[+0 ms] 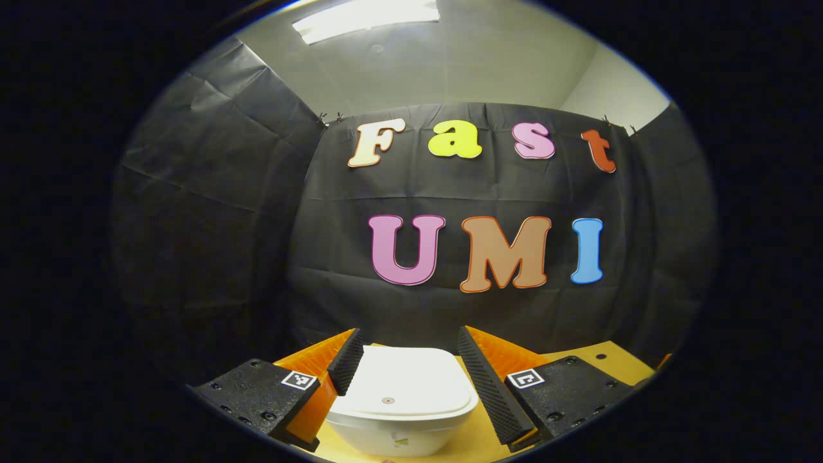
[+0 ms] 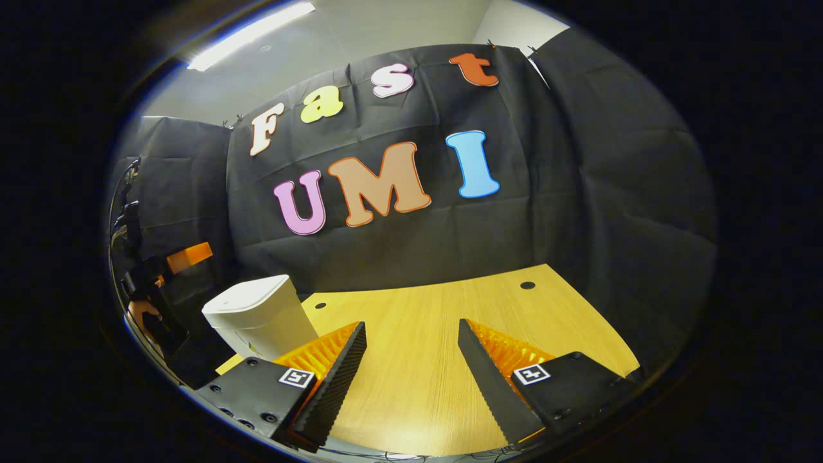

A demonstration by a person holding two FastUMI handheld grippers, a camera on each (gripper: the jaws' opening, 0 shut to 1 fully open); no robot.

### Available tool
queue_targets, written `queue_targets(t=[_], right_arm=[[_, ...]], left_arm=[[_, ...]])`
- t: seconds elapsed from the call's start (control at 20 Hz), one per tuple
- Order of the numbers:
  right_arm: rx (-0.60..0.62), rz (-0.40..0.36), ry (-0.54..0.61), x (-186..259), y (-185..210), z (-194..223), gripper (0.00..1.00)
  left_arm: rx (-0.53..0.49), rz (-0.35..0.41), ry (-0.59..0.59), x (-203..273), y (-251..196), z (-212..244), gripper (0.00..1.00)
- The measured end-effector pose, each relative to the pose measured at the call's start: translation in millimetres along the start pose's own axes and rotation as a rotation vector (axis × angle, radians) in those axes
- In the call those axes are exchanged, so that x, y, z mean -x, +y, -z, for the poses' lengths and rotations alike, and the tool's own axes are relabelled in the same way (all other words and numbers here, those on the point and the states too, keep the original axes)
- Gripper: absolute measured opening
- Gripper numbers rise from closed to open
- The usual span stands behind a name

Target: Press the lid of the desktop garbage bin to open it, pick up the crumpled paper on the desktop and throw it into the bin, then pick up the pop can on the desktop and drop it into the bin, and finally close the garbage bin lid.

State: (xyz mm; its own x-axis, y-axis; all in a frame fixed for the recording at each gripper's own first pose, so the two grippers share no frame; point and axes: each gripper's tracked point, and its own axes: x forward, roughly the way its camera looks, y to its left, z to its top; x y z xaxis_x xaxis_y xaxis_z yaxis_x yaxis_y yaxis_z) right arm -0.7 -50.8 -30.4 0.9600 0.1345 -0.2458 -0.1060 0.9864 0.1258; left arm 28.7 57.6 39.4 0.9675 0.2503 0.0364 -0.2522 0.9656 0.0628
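Bin (image 1: 402, 399) first: in the left gripper view its white closed lid (image 1: 402, 379) sits right between my left gripper's (image 1: 405, 366) fingers, seen from above and close. Those jaws stand wide apart on either side of the lid, gripping nothing; I cannot tell whether they touch it. The right gripper view shows the bin (image 2: 260, 318) from the side instead, standing upright near the back left corner of the wooden table (image 2: 437, 334), long axis vertical, lid (image 2: 247, 294) flat on top. My right gripper (image 2: 411, 360) hangs beside the bin, to its right, over bare tabletop, jaws wide open and empty. Beyond the bin, my left gripper (image 2: 157, 276) and a hand (image 2: 143, 312) holding it appear.
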Motion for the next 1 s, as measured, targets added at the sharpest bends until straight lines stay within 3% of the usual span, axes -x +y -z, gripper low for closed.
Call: queue_targets(t=[0.45,1.0], right_arm=[[-0.015,-0.068,-0.072,-1.1,26.4,-14.7,0.96],[-0.031,-0.028,-0.098,1.3,35.7,-9.8,0.96]], left_arm=[[0.045,0.016,0.035,56.0,-18.0,33.7,0.92],[0.019,0.094,0.051,56.4,-36.2,45.7,0.92]])
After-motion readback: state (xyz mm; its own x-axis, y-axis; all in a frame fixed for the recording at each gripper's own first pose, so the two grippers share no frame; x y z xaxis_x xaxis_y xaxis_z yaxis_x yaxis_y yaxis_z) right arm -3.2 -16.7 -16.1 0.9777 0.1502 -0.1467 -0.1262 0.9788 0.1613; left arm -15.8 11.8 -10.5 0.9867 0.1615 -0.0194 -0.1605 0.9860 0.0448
